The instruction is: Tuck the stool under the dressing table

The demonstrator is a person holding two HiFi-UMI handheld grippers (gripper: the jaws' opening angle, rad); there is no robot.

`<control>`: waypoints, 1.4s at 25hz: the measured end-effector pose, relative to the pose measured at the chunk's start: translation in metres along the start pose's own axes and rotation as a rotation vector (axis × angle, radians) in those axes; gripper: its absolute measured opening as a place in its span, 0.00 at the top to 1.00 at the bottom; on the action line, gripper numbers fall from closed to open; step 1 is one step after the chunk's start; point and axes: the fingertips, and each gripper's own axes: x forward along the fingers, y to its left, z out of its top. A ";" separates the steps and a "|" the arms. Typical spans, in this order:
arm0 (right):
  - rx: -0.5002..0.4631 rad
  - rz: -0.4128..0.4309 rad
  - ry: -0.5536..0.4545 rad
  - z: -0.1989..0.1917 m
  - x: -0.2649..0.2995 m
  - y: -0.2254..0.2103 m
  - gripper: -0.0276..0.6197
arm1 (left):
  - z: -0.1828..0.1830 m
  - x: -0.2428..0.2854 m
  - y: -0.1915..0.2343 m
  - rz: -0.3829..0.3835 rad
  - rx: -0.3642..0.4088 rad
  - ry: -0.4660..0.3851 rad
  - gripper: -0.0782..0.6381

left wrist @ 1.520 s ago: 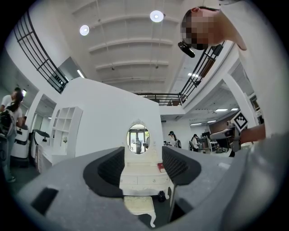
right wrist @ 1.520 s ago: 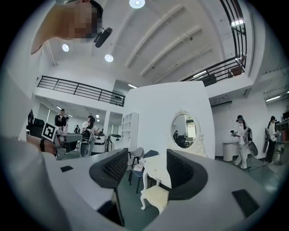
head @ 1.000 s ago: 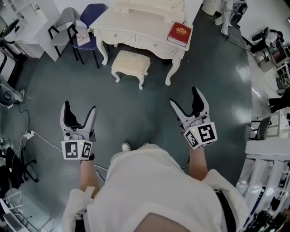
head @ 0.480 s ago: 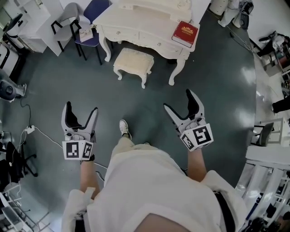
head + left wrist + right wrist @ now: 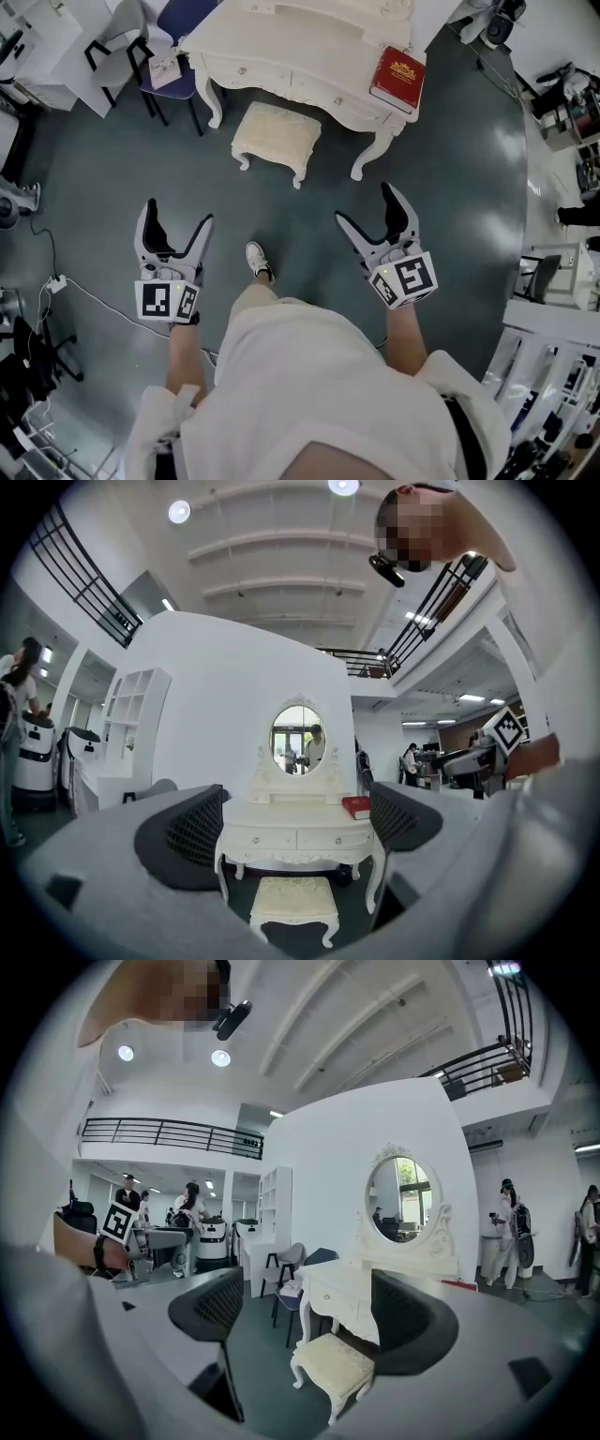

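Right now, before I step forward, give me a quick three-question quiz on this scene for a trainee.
1. True or false: the cream upholstered stool is already fully under the white carved dressing table.
2. What lies on a corner of that table's top?
3. The left tongs and right tongs are: A both open and empty; B both shut; C one shut on the stool.

Key: 1 false, it stands out in front. 2 a red hardcover book. 3 A.
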 end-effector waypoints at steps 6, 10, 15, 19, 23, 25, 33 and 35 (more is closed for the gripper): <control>0.022 -0.066 0.052 0.006 0.100 -0.020 0.33 | -0.018 0.089 0.070 -0.089 -0.019 0.036 0.22; 0.029 -0.087 0.109 -0.004 0.138 -0.031 0.33 | -0.039 0.141 0.092 -0.141 -0.053 0.059 0.22; 0.042 -0.103 0.153 -0.020 0.169 -0.059 0.33 | -0.069 0.196 0.089 -0.195 -0.083 0.118 0.22; 0.036 -0.085 0.199 -0.046 0.190 -0.088 0.33 | -0.103 0.234 0.080 -0.206 -0.077 0.178 0.22; 0.033 -0.068 0.267 -0.079 0.211 -0.113 0.33 | -0.133 0.263 0.077 -0.186 -0.078 0.222 0.22; 0.044 -0.057 0.291 -0.094 0.222 -0.121 0.33 | -0.149 0.274 0.079 -0.181 -0.073 0.243 0.22; 0.078 -0.008 0.354 -0.176 0.275 -0.141 0.33 | -0.240 0.313 0.086 -0.198 -0.050 0.352 0.22; 0.086 0.001 0.365 -0.196 0.287 -0.139 0.33 | -0.265 0.318 0.091 -0.198 -0.038 0.381 0.22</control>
